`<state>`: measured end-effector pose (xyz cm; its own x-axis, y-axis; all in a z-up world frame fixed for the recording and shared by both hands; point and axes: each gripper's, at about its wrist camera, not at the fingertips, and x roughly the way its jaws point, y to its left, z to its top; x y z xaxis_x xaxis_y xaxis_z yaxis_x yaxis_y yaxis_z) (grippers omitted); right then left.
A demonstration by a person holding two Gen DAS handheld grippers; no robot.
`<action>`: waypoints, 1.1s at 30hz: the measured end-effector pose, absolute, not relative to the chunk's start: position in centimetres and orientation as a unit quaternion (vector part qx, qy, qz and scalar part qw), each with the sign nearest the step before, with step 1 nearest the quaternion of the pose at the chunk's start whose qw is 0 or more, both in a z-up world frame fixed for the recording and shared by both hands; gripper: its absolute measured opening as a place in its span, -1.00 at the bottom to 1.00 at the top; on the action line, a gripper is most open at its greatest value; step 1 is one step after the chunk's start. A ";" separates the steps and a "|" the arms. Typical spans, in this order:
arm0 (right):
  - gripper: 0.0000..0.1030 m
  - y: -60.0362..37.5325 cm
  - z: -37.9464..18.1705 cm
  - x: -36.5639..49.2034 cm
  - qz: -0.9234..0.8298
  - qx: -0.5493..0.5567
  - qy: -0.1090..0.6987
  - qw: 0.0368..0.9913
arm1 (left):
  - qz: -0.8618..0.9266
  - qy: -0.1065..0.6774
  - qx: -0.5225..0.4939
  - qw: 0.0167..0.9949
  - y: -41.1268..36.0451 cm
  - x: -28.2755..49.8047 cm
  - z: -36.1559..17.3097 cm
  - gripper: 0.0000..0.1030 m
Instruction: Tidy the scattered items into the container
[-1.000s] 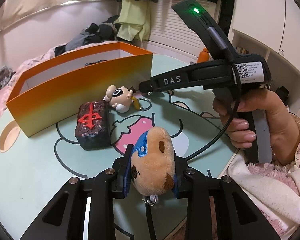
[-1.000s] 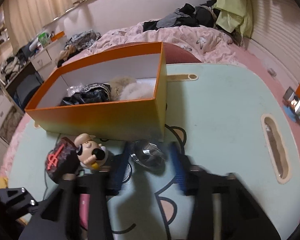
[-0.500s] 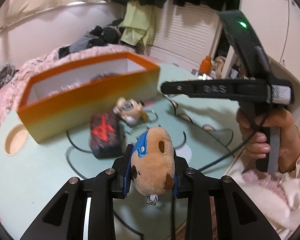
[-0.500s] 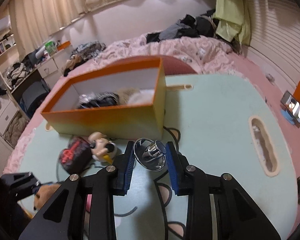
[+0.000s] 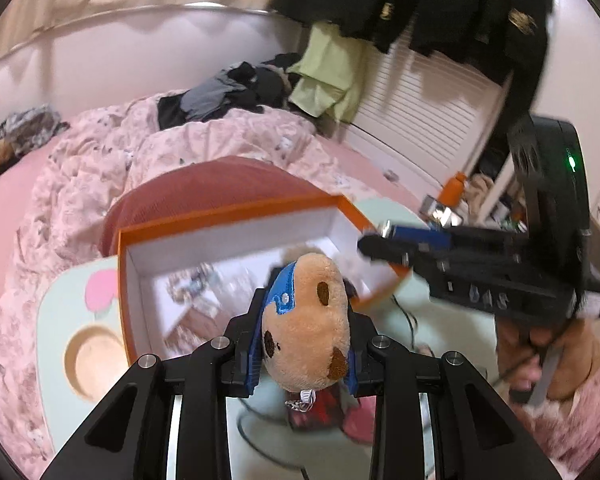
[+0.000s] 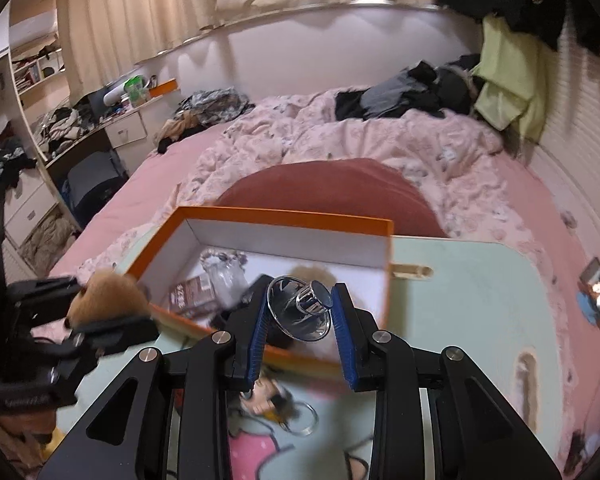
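Observation:
My left gripper (image 5: 305,312) is shut on a tan plush toy (image 5: 312,344) with a blue patch, held in the air at the near wall of the orange box (image 5: 228,214). My right gripper (image 6: 300,305) is shut on a clear round piece with a shiny metal knob (image 6: 300,312), and hangs over the near right part of the orange box (image 6: 284,216). The box holds several items, among them a dark packet (image 6: 192,292). A small figurine (image 6: 266,396) with a key ring and a dark block with a red mark (image 5: 320,412) lie on the table in front of the box.
The box stands on a pale green table (image 6: 468,292) with a cartoon print and cut-out handles. A red cushion (image 6: 332,184) and a pink bed with heaped clothes lie behind it. In the left wrist view a hand holds the right gripper (image 5: 384,236) at the right.
Both grippers have risen from the table and moved toward the box, each with its item still held. The box's inside now shows from above; the figurine and block lie below the fingers.

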<state>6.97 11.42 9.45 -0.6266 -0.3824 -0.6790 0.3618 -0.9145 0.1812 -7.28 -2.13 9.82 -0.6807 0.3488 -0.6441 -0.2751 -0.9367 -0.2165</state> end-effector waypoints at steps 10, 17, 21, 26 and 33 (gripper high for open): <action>-0.37 9.4 7.5 2.9 -0.891 0.418 -0.027 0.177 | 0.905 -0.086 -0.403 0.108 -2.8 -13.7 6.2 -0.42; -0.36 11.0 6.4 0.5 -0.886 0.424 -0.083 0.171 | 0.912 -0.110 -0.386 0.086 -3.1 -14.3 5.4 0.23; 0.10 12.1 7.2 1.5 -0.898 0.390 -0.097 0.176 | 0.912 -0.117 -0.383 0.086 -3.0 -13.5 5.3 0.35; 0.23 13.3 8.7 3.4 -0.915 0.353 -0.096 0.171 | 0.924 -0.100 -0.362 0.076 -2.6 -11.4 6.5 0.35; 0.23 13.0 9.1 8.4 -0.923 0.358 -0.016 0.144 | 0.936 -0.072 -0.333 0.092 -1.7 -5.7 8.4 0.62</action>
<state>8.42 13.02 9.06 -0.7029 -0.2768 -0.6552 0.2536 -0.9582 0.1328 -5.74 -1.67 8.36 -0.7619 0.2194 -0.6095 -0.1232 -0.9728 -0.1962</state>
